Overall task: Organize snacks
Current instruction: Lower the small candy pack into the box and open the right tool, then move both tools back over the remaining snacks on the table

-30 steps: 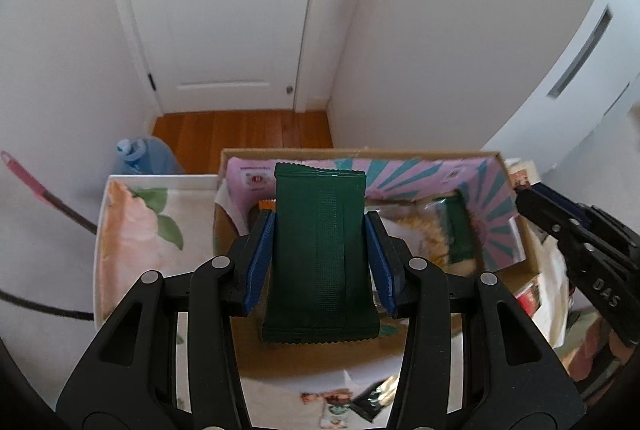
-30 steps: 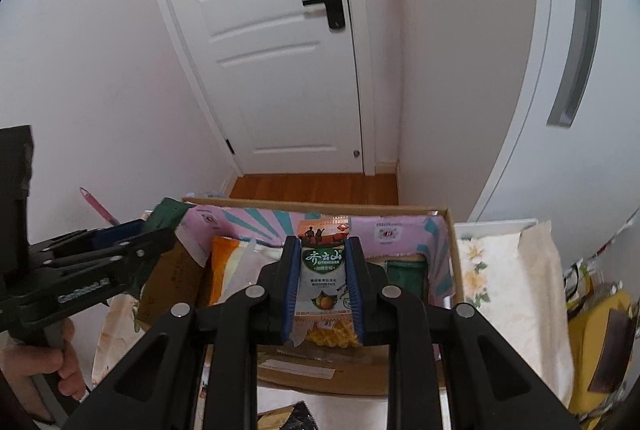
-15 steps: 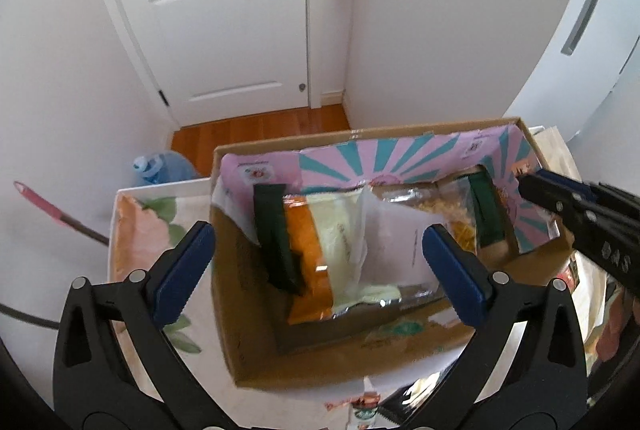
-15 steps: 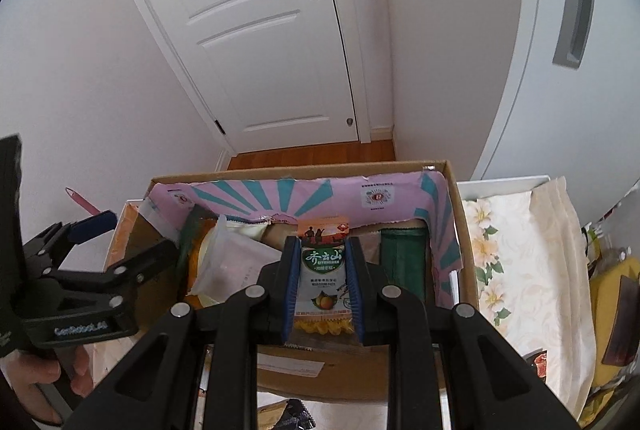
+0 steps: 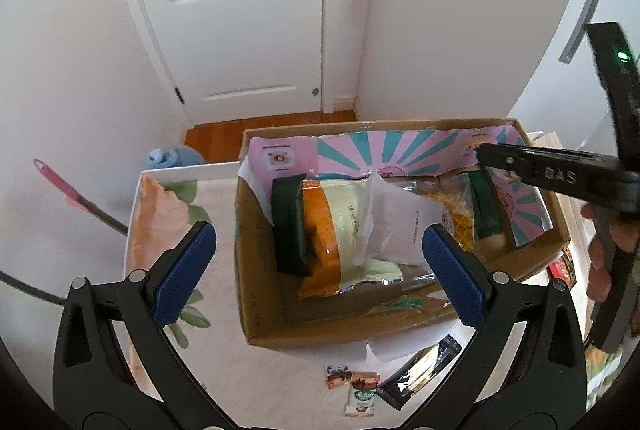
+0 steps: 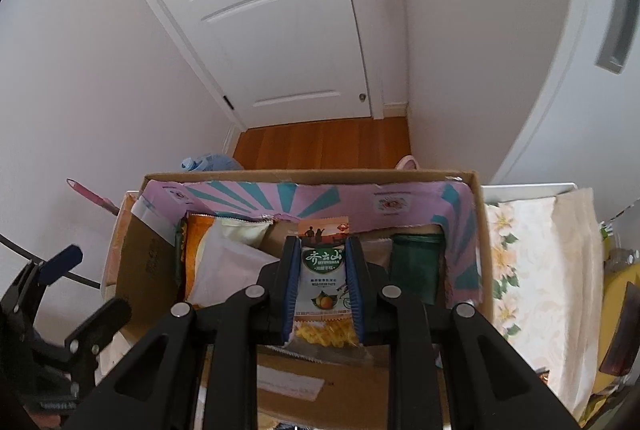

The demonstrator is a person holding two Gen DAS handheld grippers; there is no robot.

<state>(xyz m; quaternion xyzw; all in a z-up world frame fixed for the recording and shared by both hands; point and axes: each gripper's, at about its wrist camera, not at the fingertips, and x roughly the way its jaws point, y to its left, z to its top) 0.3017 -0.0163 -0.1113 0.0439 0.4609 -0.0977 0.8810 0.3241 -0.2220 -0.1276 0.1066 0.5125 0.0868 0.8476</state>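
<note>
A cardboard box (image 5: 256, 310) with a pink and teal lining holds several snack packs. A dark green pack (image 5: 288, 226) stands at its left end beside an orange and pale yellow bag (image 5: 336, 230). My left gripper (image 5: 316, 270) is open and empty, drawn back above the box's near left side. My right gripper (image 6: 322, 286) is shut on a small orange and white snack packet (image 6: 323, 270) and holds it over the box (image 6: 132, 270), near another dark green pack (image 6: 416, 266). The right gripper also shows in the left wrist view (image 5: 560, 177).
Small snack packets (image 5: 356, 386) and a dark wrapper (image 5: 420, 370) lie on the floral cloth (image 5: 160, 197) in front of the box. A blue water bottle (image 5: 172, 157) and a pink-handled tool (image 5: 68, 189) stand left of the table. Floral cloth (image 6: 532, 270) lies right of the box.
My left gripper opened and let go of the dark green pack, which now stands at the box's left end; the gripper pulled back. My right gripper moved forward over the box with its packet.
</note>
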